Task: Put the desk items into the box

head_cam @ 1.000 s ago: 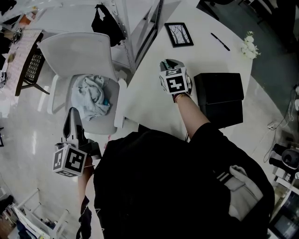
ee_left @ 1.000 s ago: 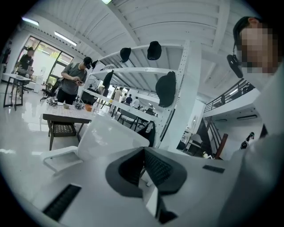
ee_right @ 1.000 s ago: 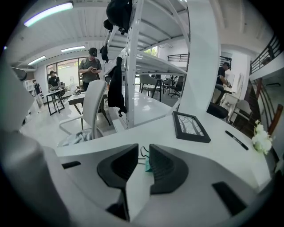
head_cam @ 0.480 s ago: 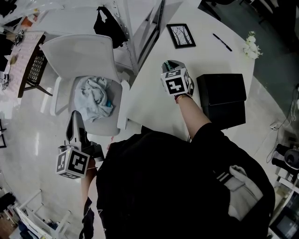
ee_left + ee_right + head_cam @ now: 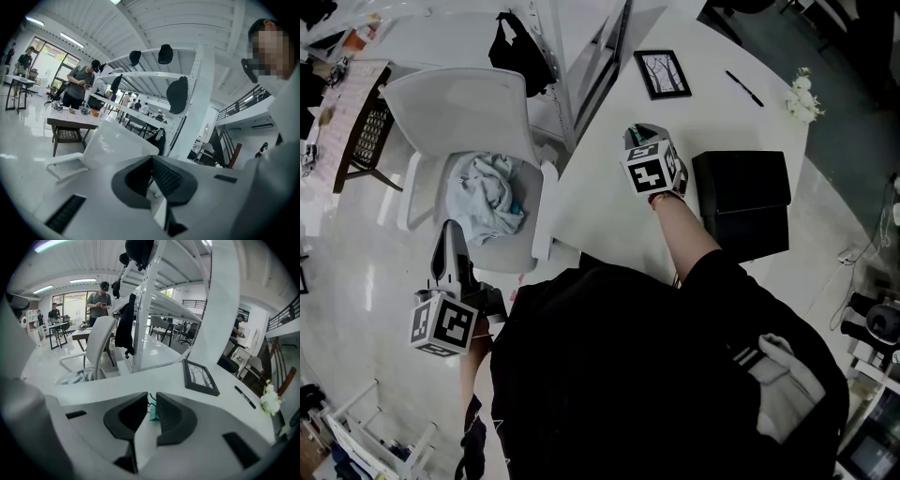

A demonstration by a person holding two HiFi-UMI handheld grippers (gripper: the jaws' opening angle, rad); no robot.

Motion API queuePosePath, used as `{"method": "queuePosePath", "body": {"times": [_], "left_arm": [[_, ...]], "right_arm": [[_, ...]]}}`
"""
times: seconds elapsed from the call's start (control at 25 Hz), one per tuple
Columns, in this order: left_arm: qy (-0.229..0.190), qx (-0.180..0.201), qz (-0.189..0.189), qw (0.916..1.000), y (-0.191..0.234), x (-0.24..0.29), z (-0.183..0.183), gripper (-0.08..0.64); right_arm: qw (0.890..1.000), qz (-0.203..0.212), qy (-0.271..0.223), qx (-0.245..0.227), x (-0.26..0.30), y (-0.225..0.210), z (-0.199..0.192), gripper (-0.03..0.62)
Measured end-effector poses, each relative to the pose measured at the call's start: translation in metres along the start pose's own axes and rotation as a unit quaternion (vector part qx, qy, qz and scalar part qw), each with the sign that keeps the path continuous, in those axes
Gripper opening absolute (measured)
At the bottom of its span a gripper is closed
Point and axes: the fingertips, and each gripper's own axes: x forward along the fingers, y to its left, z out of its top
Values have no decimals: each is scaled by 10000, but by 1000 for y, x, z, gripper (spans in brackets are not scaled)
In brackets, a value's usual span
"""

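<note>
Your own black-clad torso (image 5: 656, 375) hides the desk's near edge. The small teal thing (image 5: 153, 412) in your right gripper (image 5: 152, 399) sits too deep between the jaws to identify; only a thin black loop shows at its top. Those jaws are nearly together, pinching it. The head view doesn't show the piece at all, only the right gripper over the middle of the desk (image 5: 600, 197), just left of the black box (image 5: 741, 178). Whether the box is open can't be made out. Your left gripper (image 5: 151, 161) has its jaws closed tip to tip with nothing in them. It hangs off the desk's left edge over the glossy floor (image 5: 356, 281), near a white chair (image 5: 459, 108) holding a crumpled cloth (image 5: 487, 192). A picture frame (image 5: 662, 73), a pen (image 5: 743, 86) and white flowers (image 5: 802, 94) lie along the far edge, with bare white desktop between them and the box.
</note>
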Motion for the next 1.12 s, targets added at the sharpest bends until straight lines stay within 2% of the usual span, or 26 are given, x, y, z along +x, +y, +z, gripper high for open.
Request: {"method": "queuePosePath", "body": {"times": [0.36,0.48,0.84,1.12], "left_arm": [[-8,-26,-9,10000,1,0,-2,11],[-11,-45,-22,10000,1,0,-1,11],[-30,-34,-57,10000,-1,2,0,11],[-76,-19,-63,9999,0,-2,4,11]], "right_arm": [[9996,-38,-70,263,-4,-8,2,40],[9992,-84,-67,378,-8,-14,3,11],[9987,-70,-40,507,-5,-19,-3,11],[9959,50,35,906,-13,-16,0,9]]}}
